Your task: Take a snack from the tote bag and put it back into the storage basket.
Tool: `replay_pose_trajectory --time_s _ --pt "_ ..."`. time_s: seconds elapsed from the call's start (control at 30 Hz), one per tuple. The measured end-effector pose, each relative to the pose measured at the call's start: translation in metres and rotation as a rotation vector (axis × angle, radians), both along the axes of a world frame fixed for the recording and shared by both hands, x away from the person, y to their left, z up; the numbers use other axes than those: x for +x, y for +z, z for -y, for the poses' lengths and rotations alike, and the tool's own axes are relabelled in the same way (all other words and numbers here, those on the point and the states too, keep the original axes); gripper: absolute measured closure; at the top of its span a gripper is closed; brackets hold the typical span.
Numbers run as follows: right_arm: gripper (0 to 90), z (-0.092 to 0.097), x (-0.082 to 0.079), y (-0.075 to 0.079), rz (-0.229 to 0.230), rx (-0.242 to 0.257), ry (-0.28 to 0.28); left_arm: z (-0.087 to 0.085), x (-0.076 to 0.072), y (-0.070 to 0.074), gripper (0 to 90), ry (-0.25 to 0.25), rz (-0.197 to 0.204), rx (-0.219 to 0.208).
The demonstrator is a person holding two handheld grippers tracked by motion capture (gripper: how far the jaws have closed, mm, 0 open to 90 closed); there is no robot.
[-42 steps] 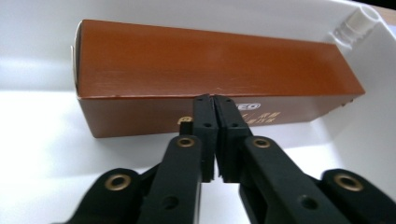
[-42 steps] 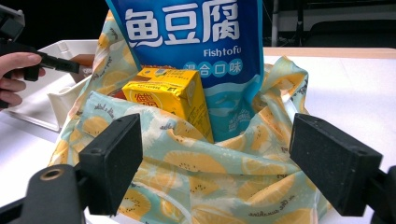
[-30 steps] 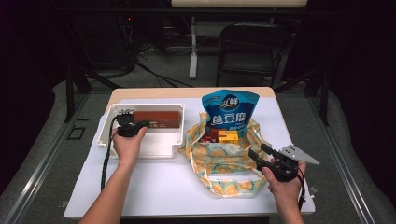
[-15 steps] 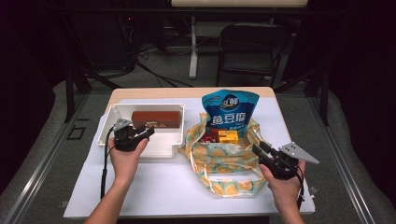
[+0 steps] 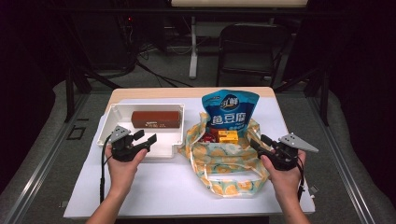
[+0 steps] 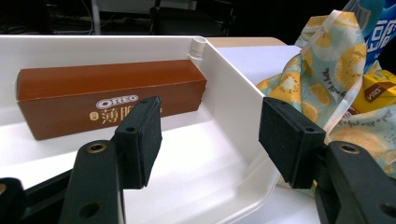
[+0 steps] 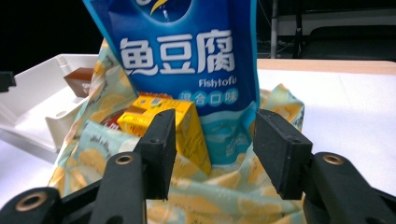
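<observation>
Tray (image 5: 108, 122): left, holding Oreo box (image 5: 155, 119).
Bag (image 5: 227, 161): right, holding fish-tofu pouch (image 5: 229, 112), carton (image 5: 228, 136).

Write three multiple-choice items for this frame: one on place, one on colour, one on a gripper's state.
1. Where does the brown Oreo box lie?
A in the white tray
B in the bag
C on the bare table

2. What colour is the fish tofu pouch?
A red
B blue
C green

3. How is the left gripper?
A shut on the box
B open and empty
C shut on the bag

Key: 1 A, the tray's walls surround it; 2 B, it stands blue in the lemon-print bag; 3 B, its jaws have just been opening, with nothing between them.
</observation>
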State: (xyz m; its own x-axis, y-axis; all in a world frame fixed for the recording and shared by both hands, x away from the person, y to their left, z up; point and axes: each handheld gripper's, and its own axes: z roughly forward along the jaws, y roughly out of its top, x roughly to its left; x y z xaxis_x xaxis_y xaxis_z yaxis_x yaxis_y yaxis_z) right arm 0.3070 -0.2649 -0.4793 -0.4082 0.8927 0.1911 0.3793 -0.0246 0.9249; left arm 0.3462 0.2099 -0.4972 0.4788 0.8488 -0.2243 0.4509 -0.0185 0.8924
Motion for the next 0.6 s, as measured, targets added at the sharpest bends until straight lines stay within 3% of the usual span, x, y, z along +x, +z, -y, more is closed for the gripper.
replay_pose_trajectory --time_s 0.23,0.43,0.6 --pt "45.4 -0.006 0.015 0.013 0.033 -0.026 0.002 0.0 -0.002 -0.002 40.1 0.0 -0.001 0.011" --pt "43.3 -0.007 0.034 0.019 0.034 -0.063 -0.003 0.0 -0.002 -0.005 40.3 0.006 -0.017 0.011" --pt "42.3 -0.006 0.05 0.019 0.03 -0.044 -0.009 -0.001 0.0 -0.009 40.6 0.009 -0.034 0.017"
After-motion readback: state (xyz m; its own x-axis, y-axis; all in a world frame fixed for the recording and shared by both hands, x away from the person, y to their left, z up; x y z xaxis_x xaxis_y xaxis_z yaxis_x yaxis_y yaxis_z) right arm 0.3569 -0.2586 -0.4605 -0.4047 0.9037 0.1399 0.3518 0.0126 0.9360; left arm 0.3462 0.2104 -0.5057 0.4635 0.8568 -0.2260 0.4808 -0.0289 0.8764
